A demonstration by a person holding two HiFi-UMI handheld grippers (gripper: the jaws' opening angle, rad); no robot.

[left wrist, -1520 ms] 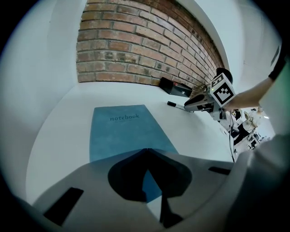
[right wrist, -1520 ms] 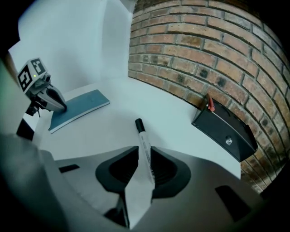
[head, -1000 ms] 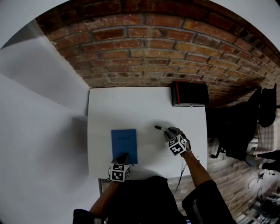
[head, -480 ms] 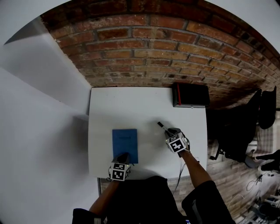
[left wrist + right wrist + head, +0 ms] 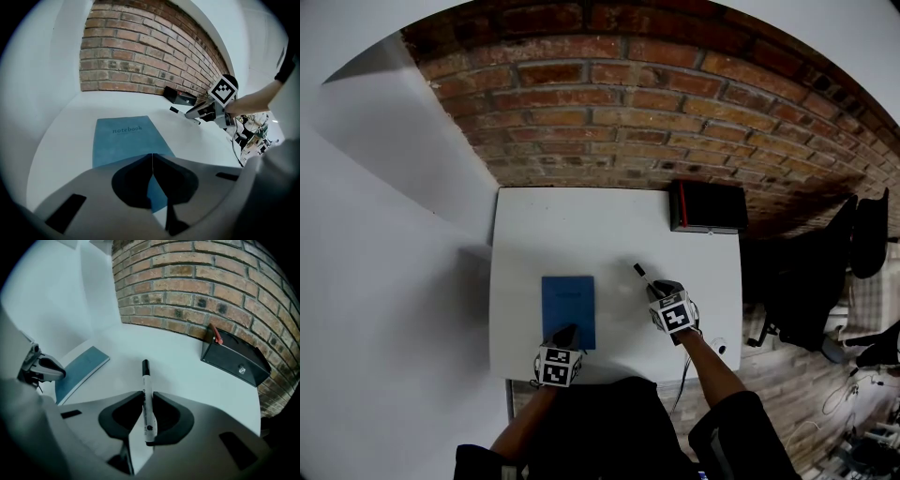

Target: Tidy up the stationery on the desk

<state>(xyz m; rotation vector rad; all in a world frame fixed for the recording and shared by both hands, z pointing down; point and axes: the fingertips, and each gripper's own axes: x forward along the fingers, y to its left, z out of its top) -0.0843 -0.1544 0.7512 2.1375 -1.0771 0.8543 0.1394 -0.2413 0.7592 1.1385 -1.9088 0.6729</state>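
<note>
White marker points black cap first toward the brick wall.

Brick wall behind white desk; wood floor right

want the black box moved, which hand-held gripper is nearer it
Right. The right hand-held gripper holds the marker mid-desk, before the black box; the left hand-held gripper sits farther, at the near edge of the notebook.
</note>
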